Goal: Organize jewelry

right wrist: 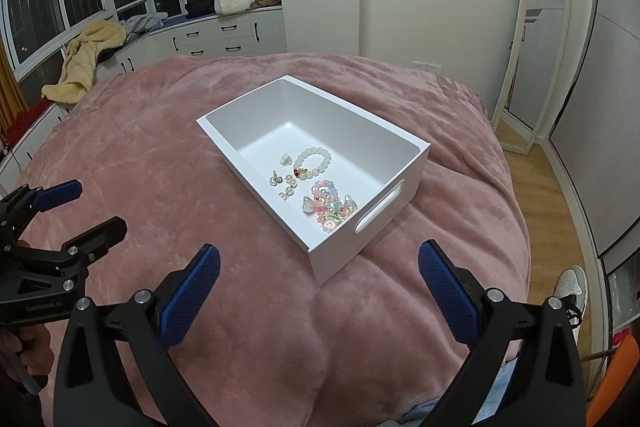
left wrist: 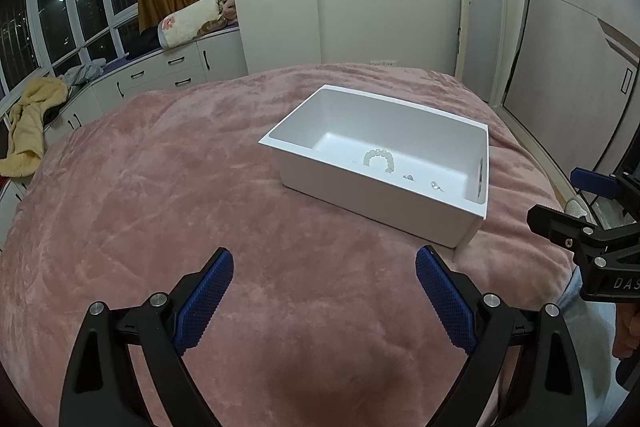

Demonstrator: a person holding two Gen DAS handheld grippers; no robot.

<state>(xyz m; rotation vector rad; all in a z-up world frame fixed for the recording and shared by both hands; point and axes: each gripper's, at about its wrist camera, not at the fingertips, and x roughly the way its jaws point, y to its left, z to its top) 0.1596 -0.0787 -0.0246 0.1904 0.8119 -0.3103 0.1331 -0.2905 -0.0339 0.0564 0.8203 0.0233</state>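
A bed (right wrist: 200,131) draped in a plush pink blanket, soft and creased, fills the middle of the room and carries a white rectangular box (right wrist: 372,243) with smooth matte walls and an oval handle slot cut in its short end. All the jewelry lies inside the box on its floor: a bracelet of pale round beads (right wrist: 313,163) forming a ring, a few small pearl earrings (right wrist: 285,183) just beside it, and a heap of pastel, glossy trinkets (right wrist: 330,205) crowded toward the slotted end. From the left wrist view the near wall of the box hides most of these, and only an arc of the bracelet (left wrist: 379,159) shows. The left tool (left wrist: 324,301) hangs over bare blanket short of the box, its blue ribbed pads wide apart and holding nothing. The right tool (right wrist: 320,293) sits likewise, pads spread, empty, with open blanket between it and the box. Along the window wall runs a row of white drawers (right wrist: 224,39) with dark handles, a yellow fleecy garment (right wrist: 86,61) slumped over them. A tall framed mirror (right wrist: 534,39) leans against the far wall.
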